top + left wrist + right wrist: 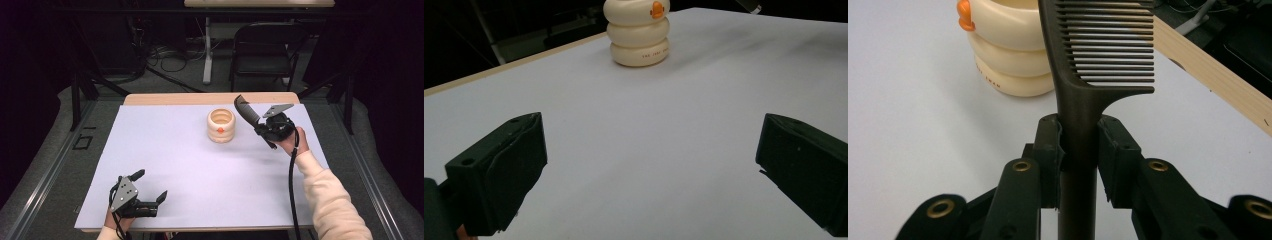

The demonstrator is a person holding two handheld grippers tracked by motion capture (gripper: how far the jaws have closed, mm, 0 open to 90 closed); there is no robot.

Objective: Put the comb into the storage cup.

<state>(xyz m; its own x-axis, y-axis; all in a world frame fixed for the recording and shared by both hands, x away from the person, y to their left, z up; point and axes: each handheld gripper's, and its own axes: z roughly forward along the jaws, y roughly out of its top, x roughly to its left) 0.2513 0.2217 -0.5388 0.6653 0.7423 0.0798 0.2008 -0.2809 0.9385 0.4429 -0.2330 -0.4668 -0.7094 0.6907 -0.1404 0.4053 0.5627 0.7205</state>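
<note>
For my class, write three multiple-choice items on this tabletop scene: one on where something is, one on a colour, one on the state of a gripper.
1. Where does the ringed cup stand?
A. toward the far edge of the white sheet
B. at the near edge, between the hands
C. on the floor

2. What colour is the small knob on the cup?
A. blue
B. orange
C. green

3. How is the right gripper?
A. open and empty
B. shut on the cup
C. shut on the comb

Answers: 1 A, the high view shows it near the far wooden edge; 2 B, the left gripper view shows it orange on cream; 3 C, the right gripper view shows both pads pressing the handle.
</note>
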